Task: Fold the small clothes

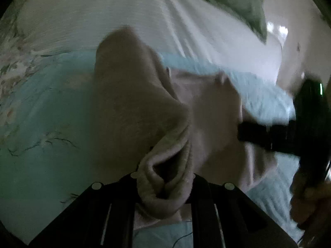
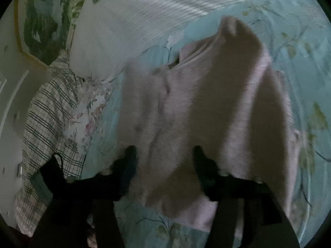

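A small pink fleece garment (image 1: 132, 107) hangs lifted over a light blue floral bed sheet (image 1: 41, 124). My left gripper (image 1: 163, 177) is shut on a bunched ribbed edge of the garment, which fills the space between its fingers. In the left wrist view my right gripper (image 1: 258, 134) reaches in from the right and touches the garment's other side. In the right wrist view the pink garment (image 2: 206, 107) drapes between the right gripper (image 2: 164, 155) fingers, which stand wide apart; whether they pinch the cloth is hidden.
A white ribbed blanket (image 1: 103, 20) and a green pillow (image 1: 233, 0) lie at the far side of the bed. A checked cloth (image 2: 47, 124) and a floral fabric (image 2: 89, 115) lie at the left of the right wrist view.
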{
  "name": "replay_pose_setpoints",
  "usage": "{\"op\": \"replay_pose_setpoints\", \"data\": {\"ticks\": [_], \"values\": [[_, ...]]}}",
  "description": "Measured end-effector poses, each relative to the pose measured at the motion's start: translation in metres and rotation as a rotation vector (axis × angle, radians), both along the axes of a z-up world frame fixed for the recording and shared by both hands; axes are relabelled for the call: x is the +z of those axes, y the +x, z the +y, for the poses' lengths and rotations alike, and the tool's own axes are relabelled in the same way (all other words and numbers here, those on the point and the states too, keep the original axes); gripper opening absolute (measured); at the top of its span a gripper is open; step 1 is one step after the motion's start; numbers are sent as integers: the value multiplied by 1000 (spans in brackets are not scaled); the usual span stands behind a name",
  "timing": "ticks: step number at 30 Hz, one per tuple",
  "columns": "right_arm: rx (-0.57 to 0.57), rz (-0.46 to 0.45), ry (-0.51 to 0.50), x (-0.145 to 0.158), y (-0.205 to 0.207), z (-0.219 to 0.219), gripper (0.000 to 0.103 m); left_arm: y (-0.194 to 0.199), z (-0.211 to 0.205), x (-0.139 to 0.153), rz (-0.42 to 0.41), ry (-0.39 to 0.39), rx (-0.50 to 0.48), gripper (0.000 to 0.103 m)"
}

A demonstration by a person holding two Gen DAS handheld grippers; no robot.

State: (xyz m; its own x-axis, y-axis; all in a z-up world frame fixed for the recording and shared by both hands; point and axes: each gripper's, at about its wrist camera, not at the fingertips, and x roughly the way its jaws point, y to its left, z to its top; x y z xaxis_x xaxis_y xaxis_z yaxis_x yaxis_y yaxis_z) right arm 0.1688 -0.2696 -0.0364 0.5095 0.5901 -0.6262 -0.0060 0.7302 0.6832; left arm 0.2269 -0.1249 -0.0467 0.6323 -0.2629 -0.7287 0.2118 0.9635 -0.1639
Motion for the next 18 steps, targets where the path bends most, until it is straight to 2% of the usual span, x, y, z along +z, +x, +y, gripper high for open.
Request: {"op": "replay_pose_setpoints", "data": {"ticks": [4, 8, 13, 14, 15, 16, 17, 18], "values": [[62, 13, 3, -4, 24, 18, 65, -5, 0, -8, 6, -8, -14, 10], [91, 45, 41, -14, 62, 32, 65, -2, 10, -6, 12, -51, -9, 10], [123, 85, 46, -29, 118, 55, 66, 0, 1, -9, 13, -31, -15, 10], [123, 89, 32, -31, 127, 59, 63, 0, 1, -9, 13, -27, -17, 10], [120, 85, 19, -33, 136, 62, 54, -1, 1, -9, 14, -23, -18, 10], [116, 80, 20, -33, 142, 63, 32, -1, 1, -9, 15, -19, -18, 10], [118, 78, 35, -32, 147, 64, 20, 0, 1, -8, 16, -16, -18, 10], [118, 70, 56, -28, 151, 63, 17, 1, 0, -7, 18, -13, -16, 10]]}}
